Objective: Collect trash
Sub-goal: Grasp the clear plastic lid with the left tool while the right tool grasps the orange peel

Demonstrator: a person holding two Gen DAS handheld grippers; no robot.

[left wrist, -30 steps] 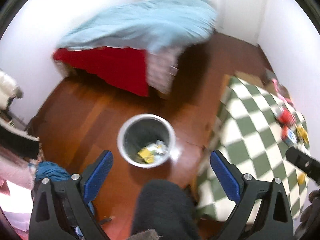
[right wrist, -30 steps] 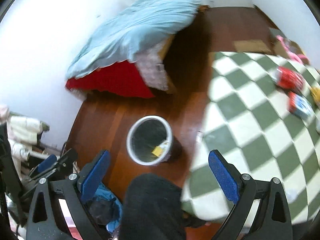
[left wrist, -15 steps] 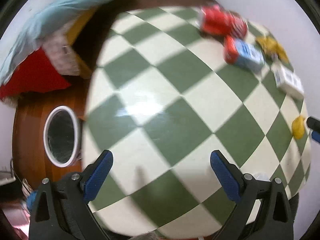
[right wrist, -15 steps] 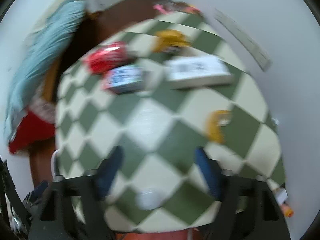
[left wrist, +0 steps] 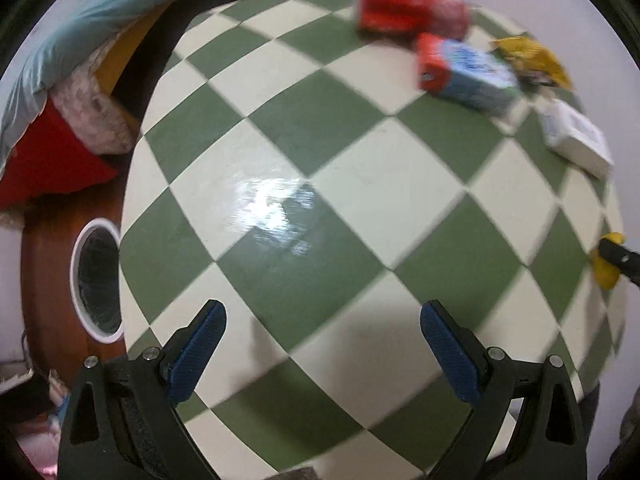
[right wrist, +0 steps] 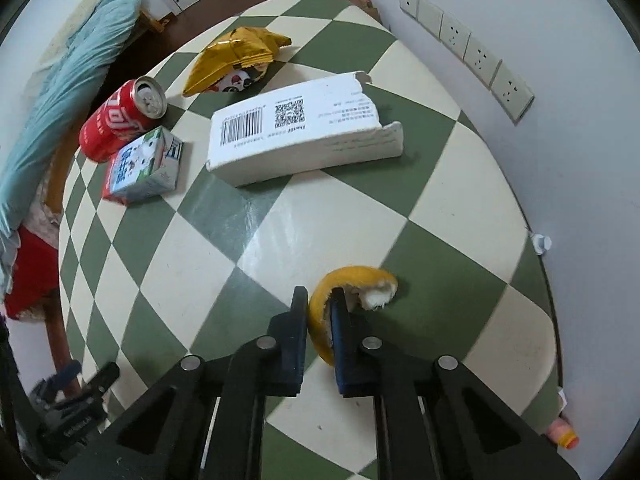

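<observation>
Yellow peel [right wrist: 352, 280] pinched inside right claw [right wrist: 318, 300], left claw [left wrist: 320, 320] wide, empty

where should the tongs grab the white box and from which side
Across the two long side walls of the white box, from straight above. It lies flat with its short dimension narrow enough to span. The torn end by the wall is flimsy, so grip mid-length, clear of the milk carton.
</observation>
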